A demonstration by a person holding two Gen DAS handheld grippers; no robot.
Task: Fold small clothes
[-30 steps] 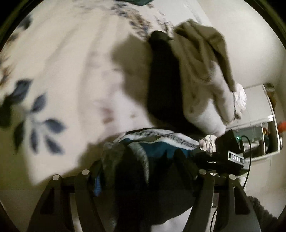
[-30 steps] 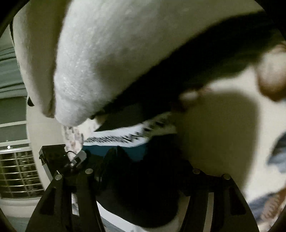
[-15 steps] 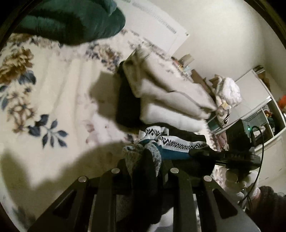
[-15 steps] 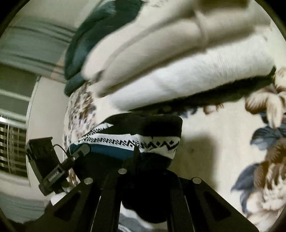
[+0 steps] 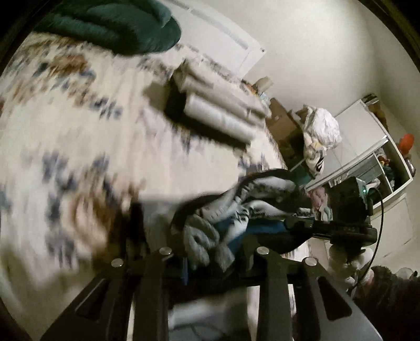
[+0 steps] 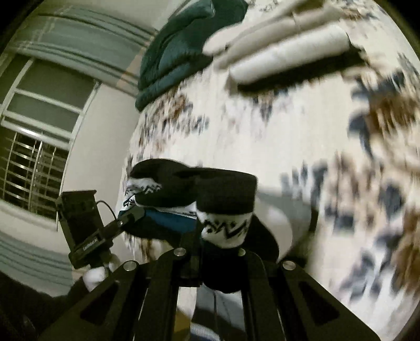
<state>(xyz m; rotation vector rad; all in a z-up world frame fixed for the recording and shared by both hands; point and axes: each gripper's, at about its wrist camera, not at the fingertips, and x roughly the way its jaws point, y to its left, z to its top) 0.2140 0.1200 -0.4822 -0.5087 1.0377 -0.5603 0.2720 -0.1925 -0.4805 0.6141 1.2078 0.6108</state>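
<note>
A small knit garment (image 5: 262, 188), black and teal with white zigzag bands and a grey end, hangs in the air between both grippers above the floral bed cover (image 5: 65, 131). My left gripper (image 5: 212, 251) has the grey and teal end bunched between its fingers; its jaws are opening slightly, with the cloth still pinched. In the right wrist view my right gripper (image 6: 211, 251) is shut on the black cuff end of the same garment (image 6: 225, 194). The picture is blurred by motion.
A stack of folded beige, white and black clothes (image 5: 223, 112) lies farther up the bed (image 6: 262, 131), with a dark green blanket (image 5: 118, 23) beyond it. Boxes (image 5: 283, 123) and shelves (image 5: 380, 162) stand past the bed's right edge. A barred window (image 6: 31, 162) is at left.
Both grippers closed on the knit garment, then rose and drew back from the folded stack. The garment came up off the bed with them.
</note>
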